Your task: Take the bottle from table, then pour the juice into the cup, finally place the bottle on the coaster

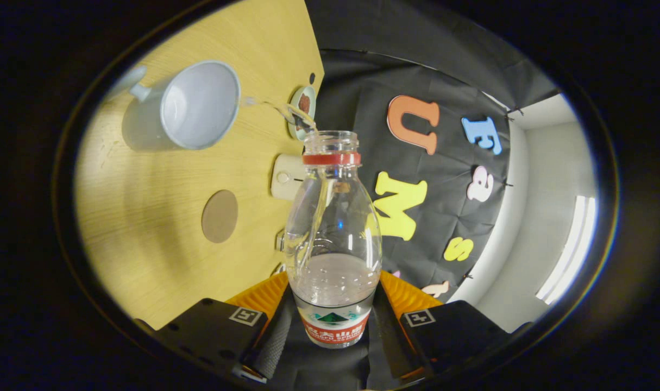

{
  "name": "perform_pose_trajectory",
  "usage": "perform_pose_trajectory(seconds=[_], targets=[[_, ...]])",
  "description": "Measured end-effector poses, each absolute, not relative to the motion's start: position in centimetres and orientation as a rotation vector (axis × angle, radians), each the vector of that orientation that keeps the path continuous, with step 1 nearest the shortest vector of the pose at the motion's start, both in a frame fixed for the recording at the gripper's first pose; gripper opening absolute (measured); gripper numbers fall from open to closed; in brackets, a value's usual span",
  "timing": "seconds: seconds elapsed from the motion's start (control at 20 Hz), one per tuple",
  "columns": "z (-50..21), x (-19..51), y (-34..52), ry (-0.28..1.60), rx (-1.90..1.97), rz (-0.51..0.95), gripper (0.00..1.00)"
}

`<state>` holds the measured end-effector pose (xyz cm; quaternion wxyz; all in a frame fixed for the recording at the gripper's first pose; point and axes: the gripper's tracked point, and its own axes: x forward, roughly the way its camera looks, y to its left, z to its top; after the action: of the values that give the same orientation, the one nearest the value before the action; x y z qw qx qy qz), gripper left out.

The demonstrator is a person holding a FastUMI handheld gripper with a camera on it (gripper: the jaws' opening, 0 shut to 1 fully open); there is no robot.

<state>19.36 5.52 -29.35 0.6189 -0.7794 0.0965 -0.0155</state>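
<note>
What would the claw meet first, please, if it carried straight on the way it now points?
Likely the booth's black cloth wall; depth is unclear. The claw is shut on the clear plastic bottle, tipped beside the wooden table.

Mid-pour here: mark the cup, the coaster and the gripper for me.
cup (199,106): gripper view, on its pale inner wall.
coaster (219,216): gripper view, centre of the brown disc.
gripper (334,320): gripper view, midway between the fingers, shut on the bottle (332,228).

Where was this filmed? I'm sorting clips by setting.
Probably a staged recording booth, not a home: a black cloth wall backs a wooden table set with a cup and coaster, while the claw grips a pouring bottle.
</note>
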Motion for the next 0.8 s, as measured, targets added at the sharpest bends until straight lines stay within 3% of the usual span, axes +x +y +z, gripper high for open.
perform_pose_trajectory(seconds=[0.8], targets=[[-28.49,18.76,5.01,0.205,-1.825,-0.061,0.8]])
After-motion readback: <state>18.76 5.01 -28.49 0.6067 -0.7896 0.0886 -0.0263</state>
